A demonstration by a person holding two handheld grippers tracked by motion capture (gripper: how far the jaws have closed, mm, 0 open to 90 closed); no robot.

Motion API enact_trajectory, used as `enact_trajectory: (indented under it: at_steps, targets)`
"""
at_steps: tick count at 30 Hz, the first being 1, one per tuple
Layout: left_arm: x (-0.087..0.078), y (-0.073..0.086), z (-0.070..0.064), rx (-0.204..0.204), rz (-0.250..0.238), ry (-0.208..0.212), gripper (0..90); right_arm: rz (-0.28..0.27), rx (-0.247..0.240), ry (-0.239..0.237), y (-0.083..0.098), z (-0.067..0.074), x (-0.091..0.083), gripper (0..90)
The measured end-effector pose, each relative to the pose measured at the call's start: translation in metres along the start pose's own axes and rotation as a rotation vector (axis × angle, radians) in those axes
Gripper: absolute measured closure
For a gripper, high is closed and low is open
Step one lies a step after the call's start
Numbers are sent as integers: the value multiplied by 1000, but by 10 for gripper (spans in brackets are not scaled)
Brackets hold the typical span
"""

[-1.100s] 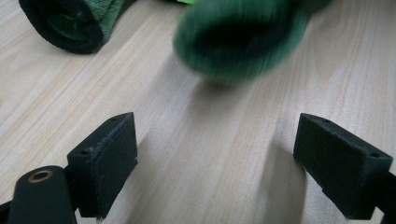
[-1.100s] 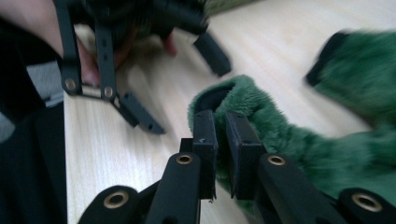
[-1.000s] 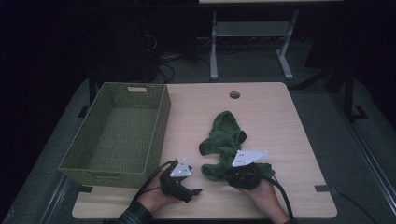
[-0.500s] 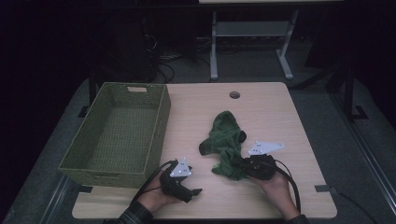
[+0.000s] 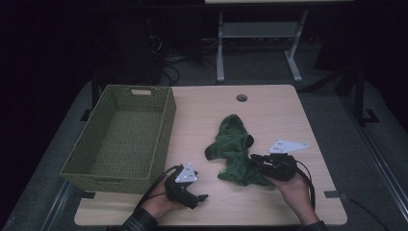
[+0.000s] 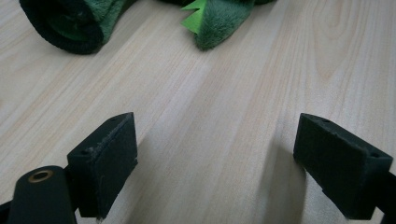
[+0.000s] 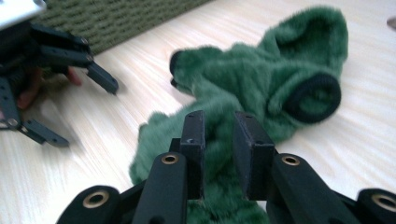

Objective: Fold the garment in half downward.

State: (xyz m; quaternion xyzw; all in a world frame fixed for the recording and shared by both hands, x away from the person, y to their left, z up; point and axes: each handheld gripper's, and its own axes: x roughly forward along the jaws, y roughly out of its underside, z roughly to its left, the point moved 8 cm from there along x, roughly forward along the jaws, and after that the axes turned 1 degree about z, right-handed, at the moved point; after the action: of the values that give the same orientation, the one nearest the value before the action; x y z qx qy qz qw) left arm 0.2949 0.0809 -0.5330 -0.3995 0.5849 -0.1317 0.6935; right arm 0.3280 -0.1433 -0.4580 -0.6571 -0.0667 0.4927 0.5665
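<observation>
Right gripper (image 7: pixel 219 140) sat at the near right edge of the green plush garment (image 5: pixel 234 149), jaws narrowly apart and just been opening, with fur showing in the gap between them; whether the pads pressed it could not be told. Left gripper (image 6: pixel 215 158) rested on the table (image 5: pixel 279 110) near and left of the garment, its 2 jaws spread wide over bare wood. Garment lay crumpled at table centre, black cuffs visible. Farther left of the garment stood the woven green basket (image 5: pixel 166 125).
</observation>
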Motion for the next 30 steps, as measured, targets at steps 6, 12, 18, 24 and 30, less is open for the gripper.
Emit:
enact_trajectory:
  at_steps: [6,12,18,24,30]
  targets:
    - [0,0,0,6,4,-1,128,-17,-16,12,-15,-7,15,808]
    - [0,0,0,1,3,1,127,3,4,2,-17,-18,36,843]
    - [0,0,0,2,3,1,127,75,4,-31,-2,-13,44,849]
    - [0,0,0,3,3,0,127,147,6,-55,14,-4,49,849]
    - [0,0,0,-2,3,3,128,198,-17,-57,22,4,57,854]
